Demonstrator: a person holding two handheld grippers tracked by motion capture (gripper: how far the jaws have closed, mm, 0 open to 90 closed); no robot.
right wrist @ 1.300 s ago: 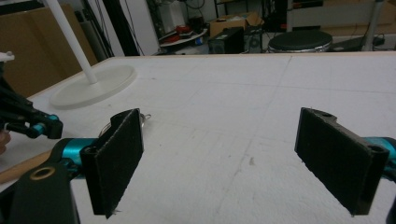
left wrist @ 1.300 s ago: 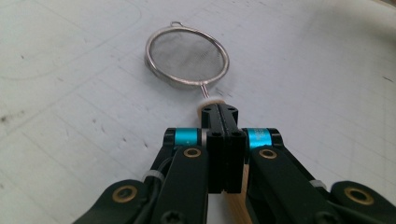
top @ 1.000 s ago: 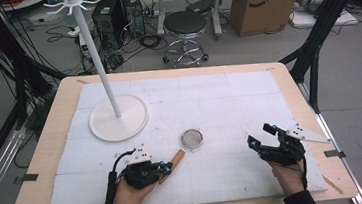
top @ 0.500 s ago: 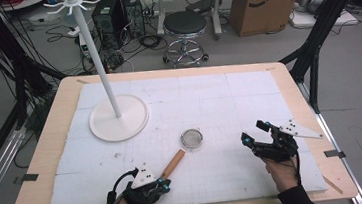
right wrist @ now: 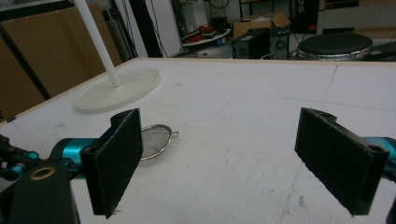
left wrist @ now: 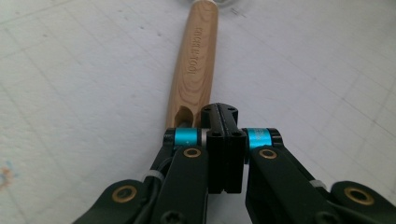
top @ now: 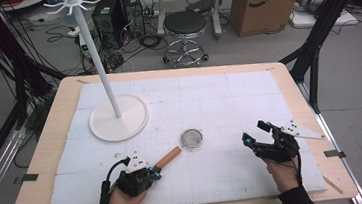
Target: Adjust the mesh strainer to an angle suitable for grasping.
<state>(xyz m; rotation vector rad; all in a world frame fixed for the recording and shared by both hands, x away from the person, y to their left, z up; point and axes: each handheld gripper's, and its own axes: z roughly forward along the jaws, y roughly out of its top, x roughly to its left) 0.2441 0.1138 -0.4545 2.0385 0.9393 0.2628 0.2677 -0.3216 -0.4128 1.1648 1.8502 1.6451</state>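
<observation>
L claw (top: 151,173) clenched, nothing gripped, tip just beside end of strainer's wooden handle (left wrist: 196,65); looked like lining up for pickup. Strainer (top: 191,137) lay flat mid worktop (top: 60,118). R claw (top: 257,134) released wide, hovering to side, prob kept clear.
</observation>
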